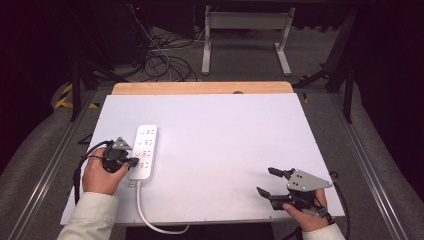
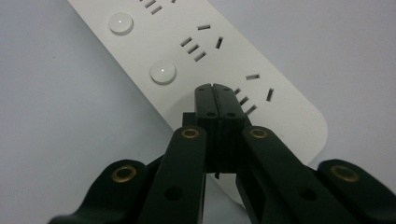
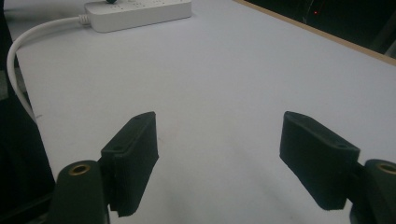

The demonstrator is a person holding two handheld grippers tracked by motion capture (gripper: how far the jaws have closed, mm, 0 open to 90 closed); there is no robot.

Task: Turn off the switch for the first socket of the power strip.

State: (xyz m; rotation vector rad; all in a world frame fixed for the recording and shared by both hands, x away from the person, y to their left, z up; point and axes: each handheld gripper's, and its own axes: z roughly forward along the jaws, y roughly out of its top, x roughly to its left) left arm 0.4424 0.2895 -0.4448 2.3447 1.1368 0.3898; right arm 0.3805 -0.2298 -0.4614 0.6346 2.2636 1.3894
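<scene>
A white power strip [image 1: 144, 151] lies on the white table at the left, its cord [image 1: 150, 220] running off the near edge. My left gripper [image 1: 133, 161] is shut, its tips over the strip's near end. In the left gripper view the closed gripper [image 2: 214, 88] rests with its tips on the power strip [image 2: 280, 112] beside a socket, just below two round white buttons [image 2: 163, 73]. My right gripper [image 1: 266, 181] hovers open at the table's near right with nothing between its jaws. The right gripper view shows this gripper [image 3: 219, 140] over bare table, the power strip [image 3: 140, 11] far off.
The white table top [image 1: 225, 135] has a wooden strip [image 1: 200, 88] along its far edge. Beyond it stand a grey table frame [image 1: 245, 35] and loose cables [image 1: 165, 60] on the floor. Metal rails [image 1: 370, 165] run along both sides.
</scene>
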